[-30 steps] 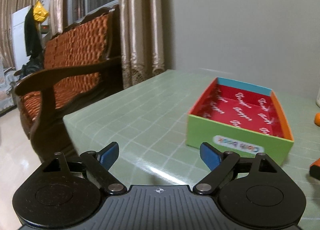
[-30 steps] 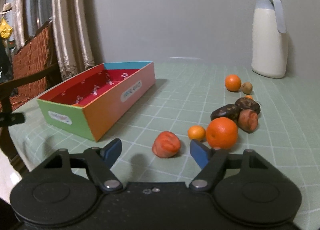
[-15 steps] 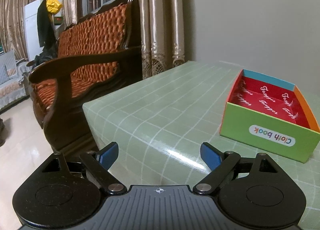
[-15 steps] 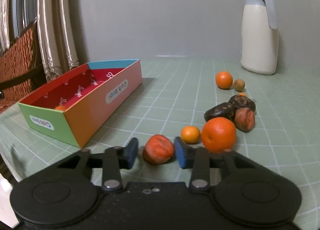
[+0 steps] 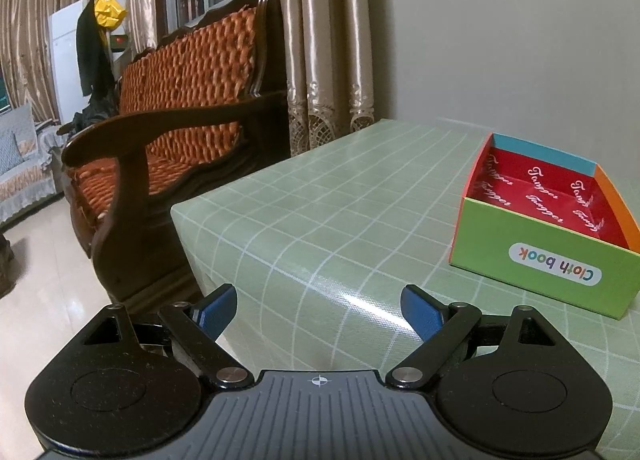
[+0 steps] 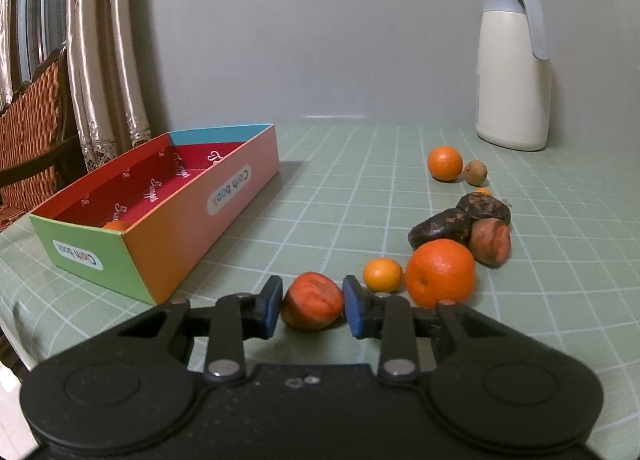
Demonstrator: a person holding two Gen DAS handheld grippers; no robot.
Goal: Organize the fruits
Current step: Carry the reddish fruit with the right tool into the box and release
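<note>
My right gripper [image 6: 310,310] is shut on a wrinkled red-orange fruit [image 6: 313,301], its blue pads pressing both sides, low over the green table. Right of it lie a small orange [image 6: 382,274], a big orange [image 6: 440,273], two dark fruits [image 6: 440,229] and a reddish-brown fruit [image 6: 490,242]. Farther back are another orange [image 6: 445,163] and a small brown fruit [image 6: 475,172]. The coloured "Cloth book" box [image 6: 200,212] stands to the left with one orange fruit [image 6: 115,225] inside. My left gripper [image 5: 318,312] is open and empty at the table's left corner; the box [image 5: 544,256] shows at its right.
A white jug [image 6: 514,72] stands at the back right by the wall. A wooden sofa [image 5: 180,108] with orange cushions is beyond the table's left edge [image 5: 188,244]. Curtains [image 5: 324,48] hang behind it.
My right gripper moved forward around the red-orange fruit and closed on it. My left gripper swung left and away from the box, staying open.
</note>
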